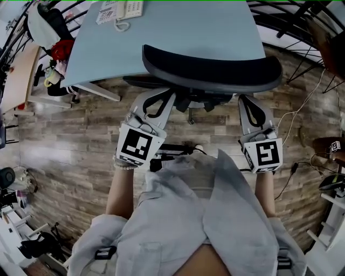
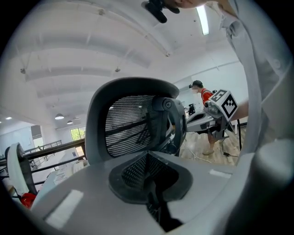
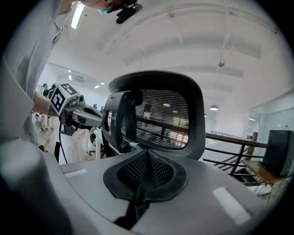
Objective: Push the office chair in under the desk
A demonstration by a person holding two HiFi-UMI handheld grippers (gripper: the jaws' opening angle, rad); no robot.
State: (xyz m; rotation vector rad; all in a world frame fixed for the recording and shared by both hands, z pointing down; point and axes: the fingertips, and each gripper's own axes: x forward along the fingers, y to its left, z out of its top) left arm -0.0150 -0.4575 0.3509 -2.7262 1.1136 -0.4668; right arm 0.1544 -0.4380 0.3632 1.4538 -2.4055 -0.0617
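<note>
The black office chair (image 1: 210, 67) stands in front of me, its curved back top overlapping the near edge of the light blue desk (image 1: 178, 38); the seat is hidden below. My left gripper (image 1: 161, 99) reaches to the back's left side and my right gripper (image 1: 247, 99) to its right side. In the left gripper view the left gripper (image 2: 147, 153) is shut and empty, with the mesh chair back (image 2: 128, 124) right ahead. The right gripper (image 3: 146, 152) is likewise shut and empty, facing the chair back (image 3: 165, 119). Whether the tips touch the chair I cannot tell.
A telephone (image 1: 129, 9) and papers (image 1: 108, 12) lie at the desk's far end. The chair's wheeled base (image 1: 178, 151) sits on the wood floor at my feet. Cables (image 1: 302, 118) trail on the right; clutter (image 1: 54, 48) crowds the left. A person (image 2: 204, 98) stands far off.
</note>
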